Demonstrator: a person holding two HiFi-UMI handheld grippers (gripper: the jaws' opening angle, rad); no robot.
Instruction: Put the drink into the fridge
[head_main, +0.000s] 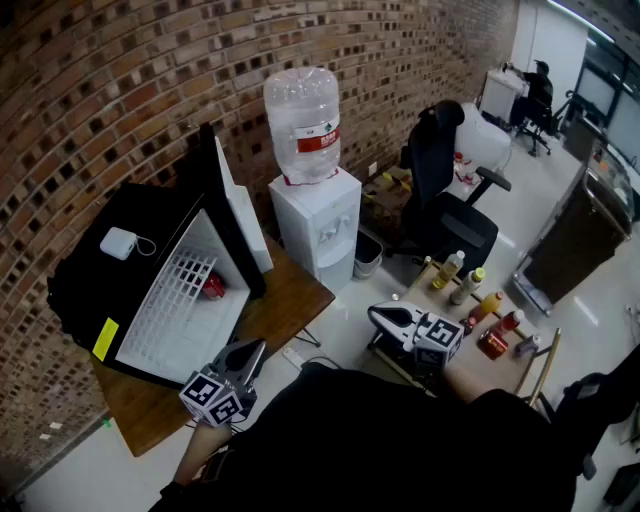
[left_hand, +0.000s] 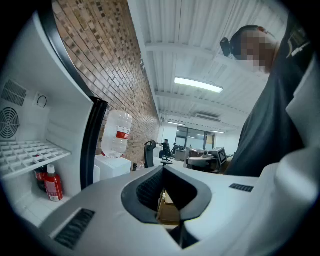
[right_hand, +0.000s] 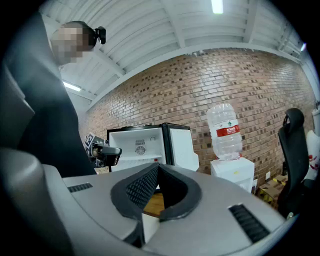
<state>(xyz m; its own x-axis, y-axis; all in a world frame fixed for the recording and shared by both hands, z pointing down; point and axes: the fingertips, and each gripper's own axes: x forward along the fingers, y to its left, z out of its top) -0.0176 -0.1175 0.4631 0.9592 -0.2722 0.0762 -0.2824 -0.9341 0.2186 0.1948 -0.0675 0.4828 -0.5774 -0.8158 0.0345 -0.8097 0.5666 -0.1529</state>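
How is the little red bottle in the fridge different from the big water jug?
The red bottle is small; the water jug is far bigger. The bottle is red with its white cap on top; the jug is clear with a red label, neck down. The bottle stands inside the open fridge; the jug sits on the white dispenser. Both show red.

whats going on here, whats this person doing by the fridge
A person holds a gripper in each hand, facing a small fridge that stands open on a wooden table. The left gripper and right gripper are both shut, with nothing between the fingers. One red bottle sits inside the fridge. More drinks stand low down to the person's right, none picked up.
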